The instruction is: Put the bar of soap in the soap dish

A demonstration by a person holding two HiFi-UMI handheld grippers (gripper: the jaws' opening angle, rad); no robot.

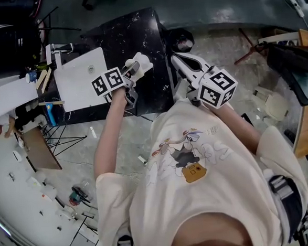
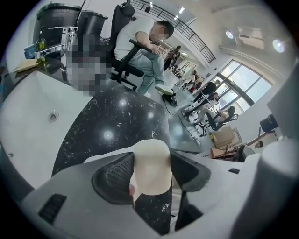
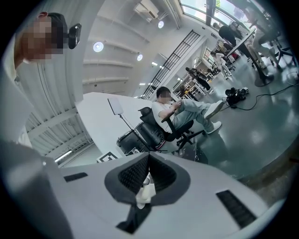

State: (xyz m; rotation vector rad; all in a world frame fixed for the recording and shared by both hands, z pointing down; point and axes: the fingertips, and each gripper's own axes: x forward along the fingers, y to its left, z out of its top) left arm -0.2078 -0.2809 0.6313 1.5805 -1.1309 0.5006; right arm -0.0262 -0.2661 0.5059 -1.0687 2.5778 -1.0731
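A cream bar of soap [image 2: 150,167] sits between the jaws of my left gripper [image 2: 152,173], which is shut on it. In the head view the left gripper [image 1: 134,68] holds the soap [image 1: 141,59] over the black marble counter [image 1: 132,37], to the right of the white sink [image 1: 80,80]. My right gripper [image 1: 176,58] hovers beside it near the counter's right edge. Its jaws [image 3: 148,161] meet at the tips with nothing between them. No soap dish shows in any view.
The sink basin [image 2: 32,121] with its drain [image 2: 53,115] lies left of the marble top [image 2: 121,126], and a faucet [image 2: 65,35] stands at its back. A seated person [image 2: 140,46] and office chairs are beyond the counter. Cables and clutter lie on the floor [image 1: 48,195].
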